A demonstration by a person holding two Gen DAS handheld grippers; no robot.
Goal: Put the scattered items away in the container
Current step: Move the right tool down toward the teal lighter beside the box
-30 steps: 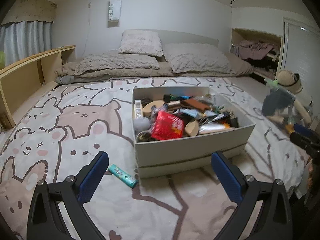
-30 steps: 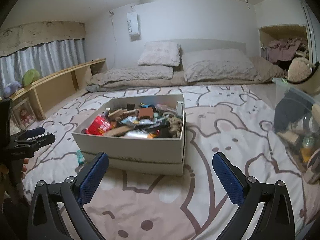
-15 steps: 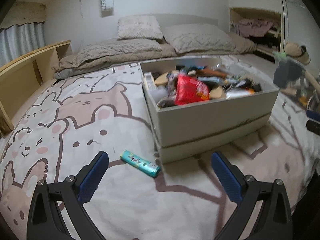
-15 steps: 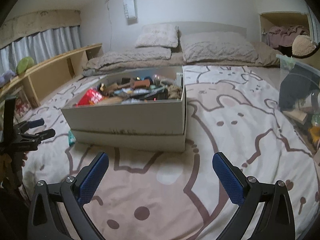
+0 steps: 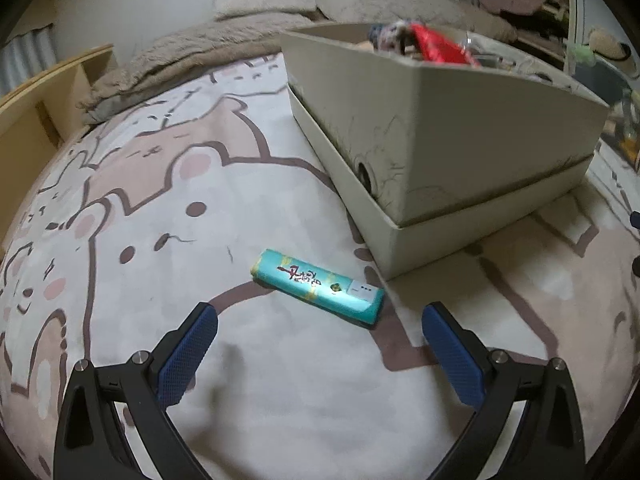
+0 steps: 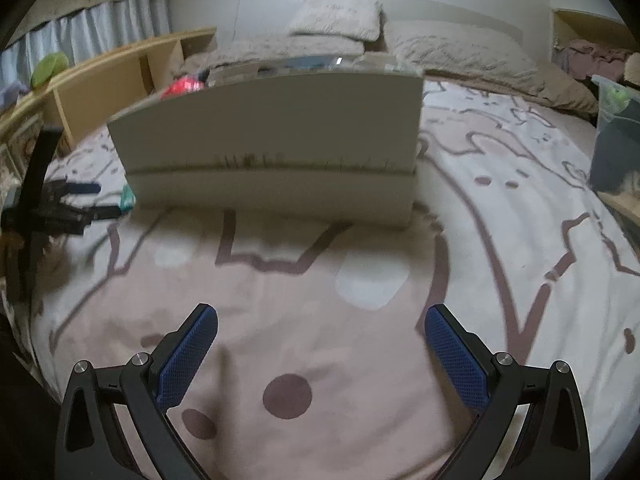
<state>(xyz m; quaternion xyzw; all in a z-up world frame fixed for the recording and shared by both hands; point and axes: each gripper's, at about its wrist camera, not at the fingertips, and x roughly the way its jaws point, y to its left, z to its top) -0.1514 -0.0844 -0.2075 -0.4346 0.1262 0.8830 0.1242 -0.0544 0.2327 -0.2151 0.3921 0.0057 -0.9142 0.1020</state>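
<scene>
We're hovering the left gripper [image 5: 320,332] w/ fingers spread wide and holding nothing, just short of the teal packet [image 5: 318,286], which is lying flat on the bear-print bedspread [image 5: 160,184] near the corner of the cardboard box [image 5: 448,140]. The right gripper [image 6: 322,334] is idling in front of the box's long wall, also wide and empty. We're thinking the risk is: packet is thin and lying diagonal, so the pads may be pinching soft fabric or skidding it under the box edge.
</scene>
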